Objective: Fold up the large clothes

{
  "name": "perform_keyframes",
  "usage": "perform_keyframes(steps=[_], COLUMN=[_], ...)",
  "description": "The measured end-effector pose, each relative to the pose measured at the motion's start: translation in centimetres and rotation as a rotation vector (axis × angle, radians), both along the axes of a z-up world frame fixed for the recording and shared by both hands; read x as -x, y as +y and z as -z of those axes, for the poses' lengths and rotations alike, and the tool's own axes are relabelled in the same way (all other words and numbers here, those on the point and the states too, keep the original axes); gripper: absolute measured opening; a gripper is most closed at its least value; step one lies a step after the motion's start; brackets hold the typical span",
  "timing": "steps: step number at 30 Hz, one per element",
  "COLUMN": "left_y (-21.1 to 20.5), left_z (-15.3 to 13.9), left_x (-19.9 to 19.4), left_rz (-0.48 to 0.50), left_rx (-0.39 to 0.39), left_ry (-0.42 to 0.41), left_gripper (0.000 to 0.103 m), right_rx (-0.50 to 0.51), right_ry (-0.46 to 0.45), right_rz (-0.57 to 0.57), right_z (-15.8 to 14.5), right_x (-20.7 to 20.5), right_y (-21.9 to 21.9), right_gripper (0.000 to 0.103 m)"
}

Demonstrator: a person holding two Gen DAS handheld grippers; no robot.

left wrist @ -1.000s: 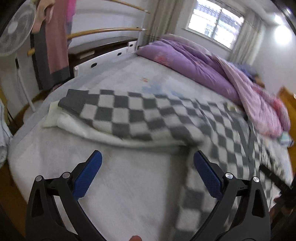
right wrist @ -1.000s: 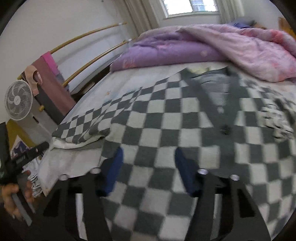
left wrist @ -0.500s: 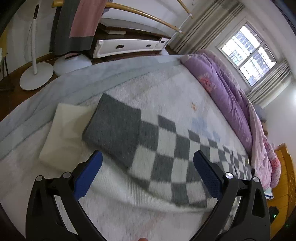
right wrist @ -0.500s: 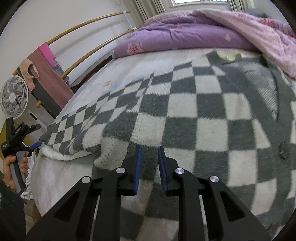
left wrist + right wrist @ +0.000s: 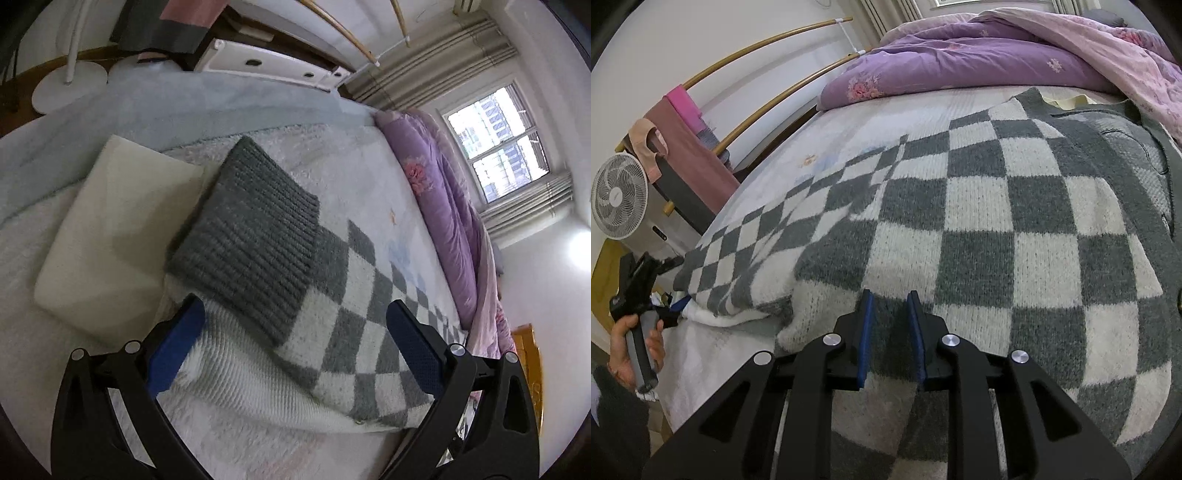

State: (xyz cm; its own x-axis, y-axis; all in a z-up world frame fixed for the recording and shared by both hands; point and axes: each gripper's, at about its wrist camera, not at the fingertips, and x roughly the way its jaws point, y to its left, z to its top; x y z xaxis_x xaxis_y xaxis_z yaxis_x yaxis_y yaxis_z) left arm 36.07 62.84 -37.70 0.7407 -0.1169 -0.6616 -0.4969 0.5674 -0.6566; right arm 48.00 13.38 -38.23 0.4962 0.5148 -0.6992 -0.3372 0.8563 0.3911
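Observation:
A grey and white checkered knit cardigan (image 5: 997,221) lies spread flat on the bed. In the right wrist view, my right gripper (image 5: 890,295) is shut on a raised pinch of the cardigan near its lower edge. The cardigan's sleeve stretches left and ends in a grey ribbed cuff (image 5: 251,236). In the left wrist view, my left gripper (image 5: 293,302) is open, its blue pads (image 5: 177,343) wide apart on either side of the sleeve just behind the cuff. Neither pad presses on the fabric. A hand (image 5: 628,332) holds the left gripper at the bed's corner.
A cream folded item (image 5: 110,236) lies under the cuff on the white fleece bed cover (image 5: 258,443). A purple quilt (image 5: 942,66) is bunched along the far side. A fan (image 5: 617,195) and a rail with hanging clothes (image 5: 687,155) stand beside the bed.
My left gripper swung down and rolled toward the sleeve cuff, which now sits between its open pads. My right gripper dropped onto the cardigan and closed on a pinch of fabric.

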Motion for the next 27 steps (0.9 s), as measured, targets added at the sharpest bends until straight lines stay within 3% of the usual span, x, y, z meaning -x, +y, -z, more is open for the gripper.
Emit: perform_keyframes(steps=[6,10,11,13,14,19,23,27], left_y=[-0.4,-0.6,-0.5,-0.1,0.0,-1.3,-2.8,-6.1], left_z=[-0.4,-1.2,-1.1,-1.4,-1.6,-3.9,-7.0,-12.3], left_x=[-0.4,-1.6,-1.6,-1.5,-0.9,-0.4,0.2,0.4], left_rz=[-0.015,-0.037,-0.049,-0.056,-0.049,0.001,-0.006,0.058], left_rx=[-0.031,-0.092,-0.107,-0.117,-0.102,-0.185,-0.217,-0.288], left_ry=[-0.033,-0.011,0.003,-0.005,-0.049,-0.098,-0.183,-0.319], left_gripper=[0.096,0.068,0.054,0.013,0.008,0.008,0.008,0.008], right_rx=[0.003,0.015,0.018,0.013,0.013,-0.029,-0.053,0.093], right_ry=[0.006,0.010,0.007,0.007,0.009,0.002,-0.013,0.113], right_rz=[-0.013,-0.007,-0.005,-0.004,-0.001,0.017,-0.012,-0.005], right_z=[-0.3,-0.6,-0.6,-0.6,-0.6,-1.0,-1.7,1.5], right_x=[-0.3,-0.8,-0.9,-1.1,-1.2,-2.1,-3.0,-5.1], right_y=[1.1,1.8,1.9,2.0,2.0,2.0,3.2,5.4], right_gripper=[0.019,0.019,0.019,0.019,0.019,0.019,0.017,0.016])
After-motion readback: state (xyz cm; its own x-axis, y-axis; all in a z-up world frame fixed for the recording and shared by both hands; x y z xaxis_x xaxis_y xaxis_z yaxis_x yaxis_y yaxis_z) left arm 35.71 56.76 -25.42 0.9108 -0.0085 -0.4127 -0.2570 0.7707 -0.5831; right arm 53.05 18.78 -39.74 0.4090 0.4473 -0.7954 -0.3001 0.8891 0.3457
